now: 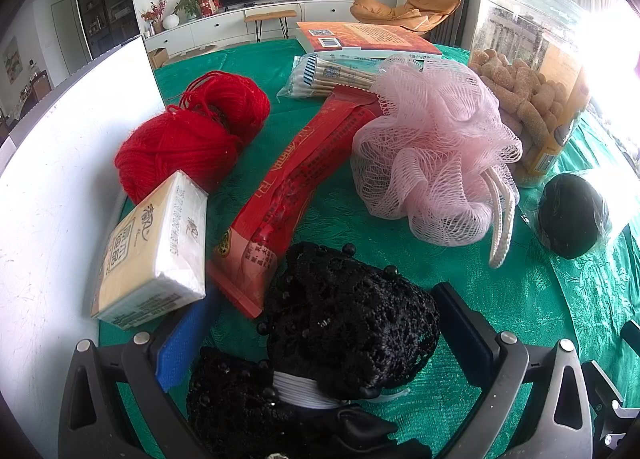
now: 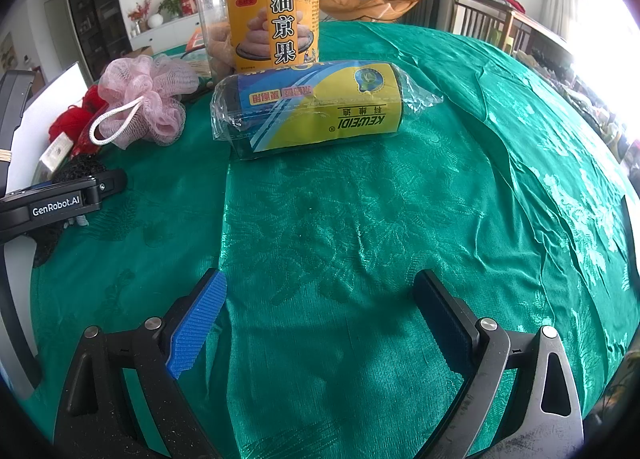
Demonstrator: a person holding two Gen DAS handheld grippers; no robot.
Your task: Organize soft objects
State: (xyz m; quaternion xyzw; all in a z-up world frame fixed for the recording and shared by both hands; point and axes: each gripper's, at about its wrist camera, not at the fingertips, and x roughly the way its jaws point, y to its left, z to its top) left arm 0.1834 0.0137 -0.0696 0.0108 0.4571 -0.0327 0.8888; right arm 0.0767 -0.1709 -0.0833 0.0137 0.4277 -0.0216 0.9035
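A black beaded lace hair net (image 1: 344, 323) lies on the green tablecloth (image 1: 500, 291) between the spread fingers of my left gripper (image 1: 320, 331), which is open around it without pressing it. Beyond it lie a pink mesh bath pouf (image 1: 436, 147), a red yarn ball (image 1: 192, 131), and a tissue pack (image 1: 156, 251). My right gripper (image 2: 320, 319) is open and empty over bare cloth (image 2: 360, 219). The pouf (image 2: 144, 99) and the yarn (image 2: 72, 123) show at its far left.
A red flat packet (image 1: 296, 187), a bag of cotton swabs (image 1: 332, 75), a book (image 1: 368, 39), a clear snack jar (image 1: 528, 71) and a wrapped roll of black bags (image 2: 312, 107) stand around. A white board (image 1: 52, 179) borders the left.
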